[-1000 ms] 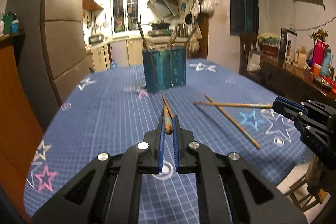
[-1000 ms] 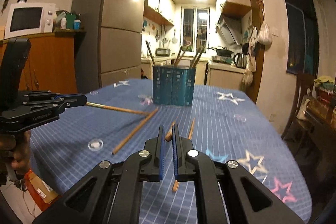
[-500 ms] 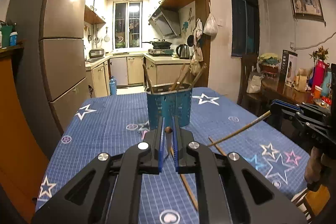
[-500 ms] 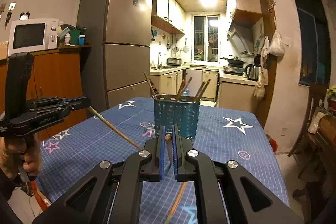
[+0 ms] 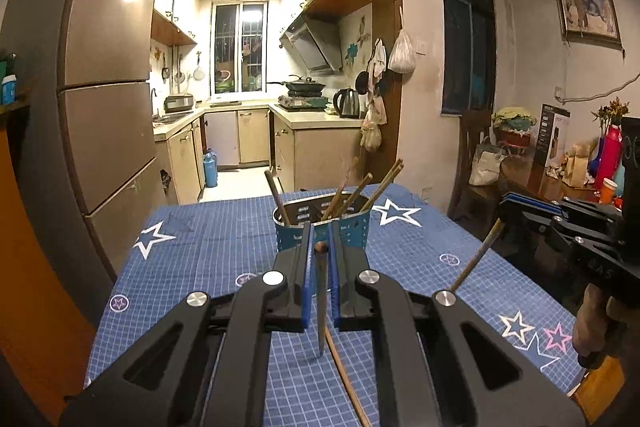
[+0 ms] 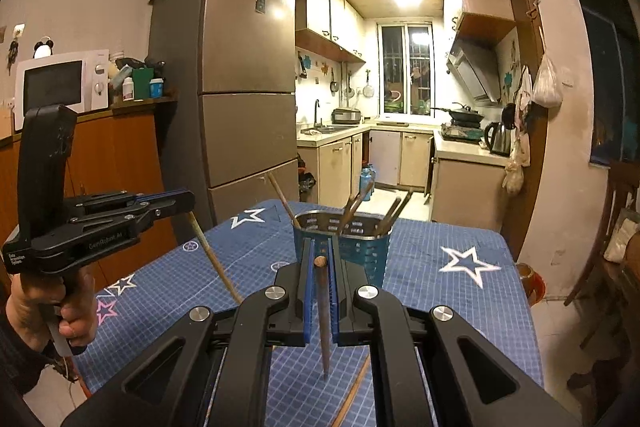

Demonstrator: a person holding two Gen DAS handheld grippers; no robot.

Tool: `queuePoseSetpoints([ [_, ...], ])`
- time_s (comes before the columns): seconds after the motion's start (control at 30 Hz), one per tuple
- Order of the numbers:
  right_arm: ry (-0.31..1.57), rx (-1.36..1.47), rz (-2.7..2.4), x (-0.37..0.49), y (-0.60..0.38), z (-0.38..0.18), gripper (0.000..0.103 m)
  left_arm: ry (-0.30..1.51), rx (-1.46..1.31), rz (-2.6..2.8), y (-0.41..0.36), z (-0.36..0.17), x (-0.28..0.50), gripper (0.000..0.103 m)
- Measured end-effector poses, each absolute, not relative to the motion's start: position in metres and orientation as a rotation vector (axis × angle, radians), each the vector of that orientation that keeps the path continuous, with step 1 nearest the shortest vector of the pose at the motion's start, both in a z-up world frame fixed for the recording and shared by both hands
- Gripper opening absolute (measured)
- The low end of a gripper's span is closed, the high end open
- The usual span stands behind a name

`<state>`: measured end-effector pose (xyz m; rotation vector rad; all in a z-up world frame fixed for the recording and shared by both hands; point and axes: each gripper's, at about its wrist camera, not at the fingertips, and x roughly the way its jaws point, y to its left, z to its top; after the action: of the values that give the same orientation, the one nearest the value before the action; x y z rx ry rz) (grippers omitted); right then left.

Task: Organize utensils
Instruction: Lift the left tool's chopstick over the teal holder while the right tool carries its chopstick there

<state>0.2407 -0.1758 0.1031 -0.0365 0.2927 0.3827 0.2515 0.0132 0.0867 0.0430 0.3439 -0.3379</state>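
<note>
Left gripper (image 5: 319,247) clamped on a chopstick (image 5: 321,303) hanging point-down between its pads, right gripper (image 6: 320,259) pinching a second chopstick (image 6: 323,315) likewise, blue utensil holder (image 5: 356,229) just beyond both on the starred tablecloth (image 5: 200,251), another chopstick (image 5: 344,375) lying below.

utensil holder (image 5: 324,229) stands on the table (image 5: 192,267) at twelve o'clock, chopsticks (image 5: 352,191) leaning inside it. one loose chopstick (image 5: 346,379) lies on the cloth at six o'clock, near edge. fridge (image 5: 100,107) at ten o'clock, kitchen counter (image 5: 308,123) behind the holder, sideboard (image 5: 536,175) at three o'clock.
</note>
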Motion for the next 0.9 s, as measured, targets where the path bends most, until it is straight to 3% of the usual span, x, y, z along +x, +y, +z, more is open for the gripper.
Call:
queuePoseSetpoints([
  [0.53,0.244,-0.021,0.406,0.265,-0.183,0.160,0.008,0.281,0.058,-0.339,0.007,0.136,0.259,0.005],
  [0.9,0.171,0.011,0.388,0.314,-0.192,0.237,0.007,0.225,0.008,-0.350,0.005,0.200,0.287,0.005],
])
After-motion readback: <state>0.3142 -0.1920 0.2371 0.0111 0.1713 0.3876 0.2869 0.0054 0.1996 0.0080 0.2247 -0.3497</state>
